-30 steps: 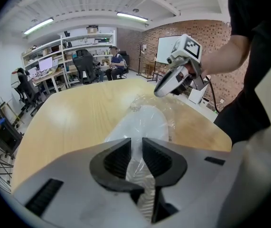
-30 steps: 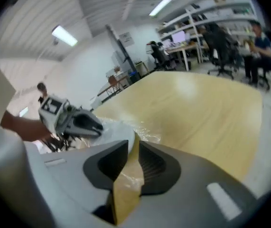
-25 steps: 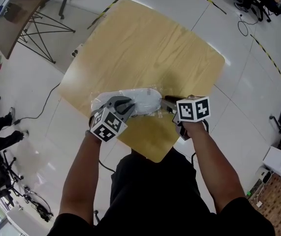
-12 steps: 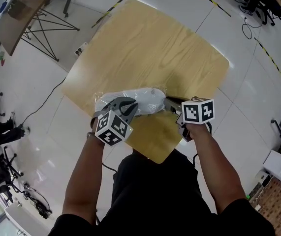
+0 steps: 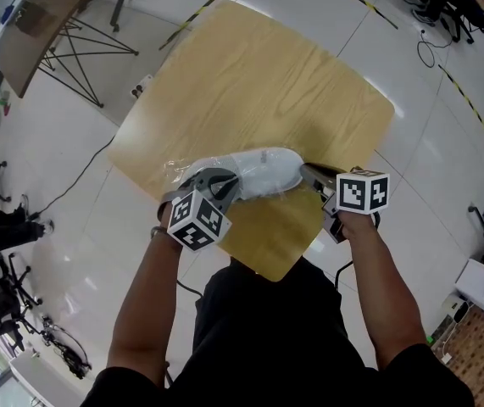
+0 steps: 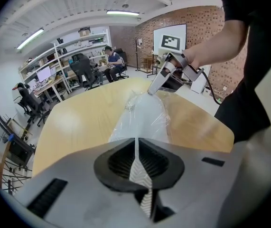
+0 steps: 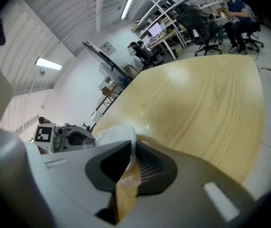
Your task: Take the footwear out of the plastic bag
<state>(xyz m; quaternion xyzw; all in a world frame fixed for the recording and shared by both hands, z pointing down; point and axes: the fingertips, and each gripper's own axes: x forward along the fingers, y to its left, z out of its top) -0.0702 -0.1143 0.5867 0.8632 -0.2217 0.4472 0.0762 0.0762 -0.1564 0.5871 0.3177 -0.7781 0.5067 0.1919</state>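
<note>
A white shoe (image 5: 263, 170) lies near the front of the wooden table (image 5: 267, 75), its left part still inside a clear plastic bag (image 5: 176, 175). My left gripper (image 5: 212, 181) is at the bag's left end. In the left gripper view its jaws (image 6: 136, 148) are closing, with a thin strip of the bag's film (image 6: 144, 118) pinched between the pads. My right gripper (image 5: 308, 173) is at the shoe's right end, its jaws closing. In the right gripper view the shoe's white edge (image 7: 118, 133) sits between the pads (image 7: 133, 148). Whether film covers that end I cannot tell.
The table's front corner (image 5: 267, 270) is just below the shoe. A folding table (image 5: 30, 24) and office chairs stand at the back left, and cables run over the white floor. People sit at desks (image 7: 230, 13) far behind.
My right gripper has moved to the right and the shoe has slid right with it, showing more bare white. The left gripper stays at the bag's left end.
</note>
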